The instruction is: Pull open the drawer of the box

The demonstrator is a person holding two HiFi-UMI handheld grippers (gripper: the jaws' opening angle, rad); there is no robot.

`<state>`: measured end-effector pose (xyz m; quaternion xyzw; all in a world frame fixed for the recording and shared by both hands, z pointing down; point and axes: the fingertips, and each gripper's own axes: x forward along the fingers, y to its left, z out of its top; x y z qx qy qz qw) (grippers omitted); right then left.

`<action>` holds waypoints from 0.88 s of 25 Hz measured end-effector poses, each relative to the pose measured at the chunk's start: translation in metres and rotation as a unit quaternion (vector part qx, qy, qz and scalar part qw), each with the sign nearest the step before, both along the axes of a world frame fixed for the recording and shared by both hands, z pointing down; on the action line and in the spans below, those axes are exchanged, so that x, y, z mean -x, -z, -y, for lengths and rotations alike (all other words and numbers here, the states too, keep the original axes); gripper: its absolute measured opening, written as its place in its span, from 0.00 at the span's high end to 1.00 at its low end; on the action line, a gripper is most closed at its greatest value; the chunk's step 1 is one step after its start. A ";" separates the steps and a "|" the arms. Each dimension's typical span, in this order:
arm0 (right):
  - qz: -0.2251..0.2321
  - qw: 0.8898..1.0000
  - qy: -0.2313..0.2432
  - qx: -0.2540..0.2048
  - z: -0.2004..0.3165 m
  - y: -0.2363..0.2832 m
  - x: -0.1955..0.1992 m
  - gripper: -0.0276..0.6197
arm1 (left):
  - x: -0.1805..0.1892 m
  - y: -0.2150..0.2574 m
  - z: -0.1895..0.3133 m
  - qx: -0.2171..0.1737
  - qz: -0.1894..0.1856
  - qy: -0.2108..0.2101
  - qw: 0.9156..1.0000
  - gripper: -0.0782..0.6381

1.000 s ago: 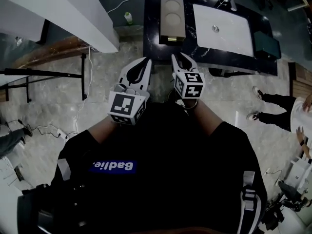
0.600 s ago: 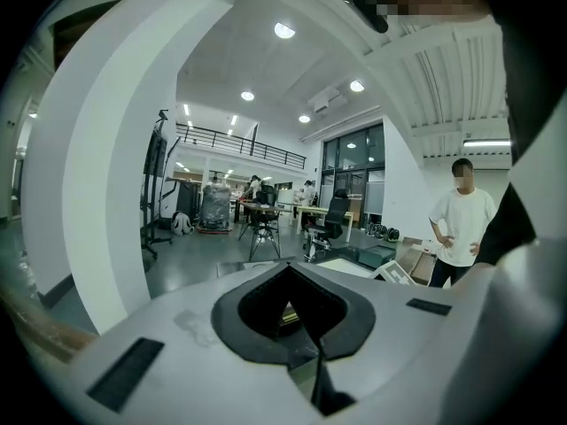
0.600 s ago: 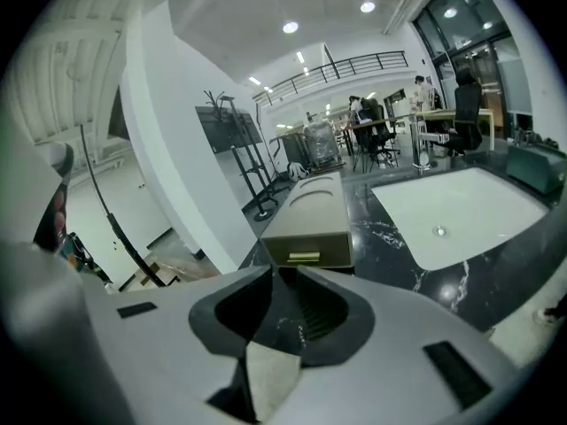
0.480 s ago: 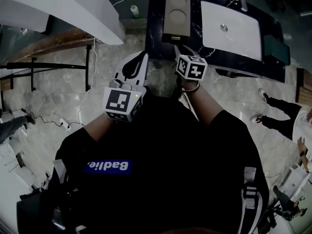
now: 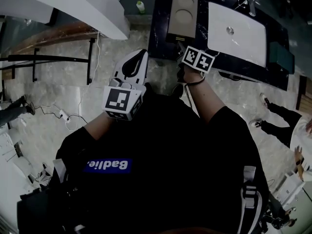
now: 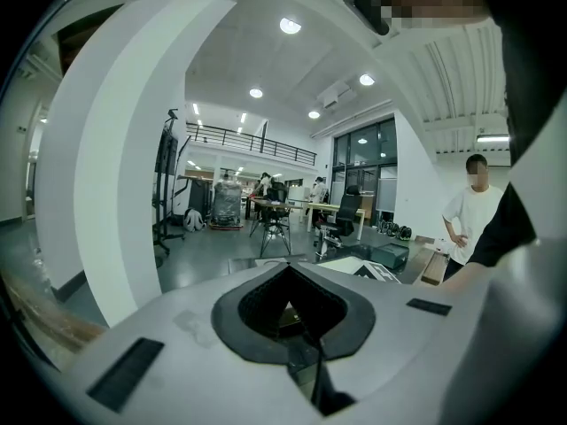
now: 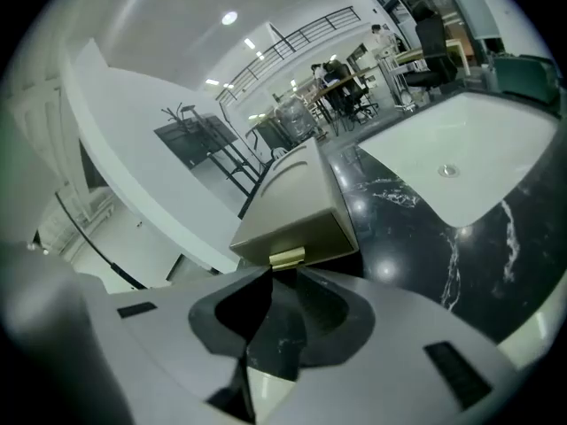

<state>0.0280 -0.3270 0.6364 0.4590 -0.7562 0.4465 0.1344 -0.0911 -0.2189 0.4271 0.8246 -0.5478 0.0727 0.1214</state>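
Observation:
A tan box with two round hollows in its top stands on the black marble table. Its drawer front carries a small gold handle and looks closed. My right gripper reaches to the table's near edge. In the right gripper view the right gripper has its tips just under the handle, jaws a narrow gap apart, nothing between them. My left gripper hangs over the floor left of the table, short of it. In its own view the left gripper is shut and empty.
A white basin-like panel lies on the table right of the box, with a dark green case beyond. A white curved wall, a black rack and a green bottle stand left. A person is at right.
My right gripper has moved forward from over the floor to the box's drawer handle. The table and box have come nearer in view. The left gripper has barely shifted.

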 end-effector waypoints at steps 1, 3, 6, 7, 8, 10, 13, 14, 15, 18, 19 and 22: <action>0.010 1.000 -0.007 0.008 0.002 -0.002 0.000 0.86 | 0.001 -0.001 0.001 0.001 0.001 0.000 1.000 0.90; 0.031 0.999 -0.022 0.025 0.006 -0.004 -0.001 0.86 | 0.002 -0.002 0.002 0.000 0.001 0.002 1.000 0.90; 0.069 0.995 -0.044 0.051 0.006 -0.006 -0.003 0.86 | 0.004 -0.002 0.004 0.002 -0.004 0.009 1.000 0.90; 0.084 0.993 -0.051 0.063 0.006 -0.007 -0.003 0.86 | 0.004 -0.002 0.005 0.003 -0.006 0.011 1.000 0.90; 0.098 0.991 -0.057 0.075 0.005 -0.008 -0.004 0.86 | 0.005 -0.001 0.005 0.003 -0.007 0.011 1.000 0.90; 0.109 0.988 -0.064 0.084 0.005 -0.010 -0.006 0.86 | 0.005 -0.001 0.005 0.002 -0.007 0.010 1.000 0.90; 0.106 0.989 -0.063 0.081 0.007 -0.010 -0.006 0.86 | 0.004 -0.003 0.004 0.005 -0.008 0.008 1.000 0.90; 0.107 0.989 -0.064 0.083 0.008 -0.010 -0.005 0.86 | 0.004 -0.003 0.004 0.005 -0.009 0.008 1.000 0.90; 0.111 0.988 -0.066 0.085 0.008 -0.009 -0.005 0.86 | 0.004 -0.003 0.004 0.004 -0.008 0.008 1.000 0.90; 0.134 0.983 -0.076 0.097 0.007 -0.010 -0.006 0.86 | 0.003 -0.002 0.004 0.004 -0.004 0.006 1.000 0.90; 0.139 0.982 -0.078 0.098 0.007 -0.010 -0.006 0.86 | 0.004 -0.002 0.003 0.004 -0.005 0.005 1.000 0.90; 0.155 0.979 -0.085 0.101 0.008 -0.009 -0.005 0.86 | 0.005 -0.003 0.002 0.005 -0.002 0.005 1.000 0.90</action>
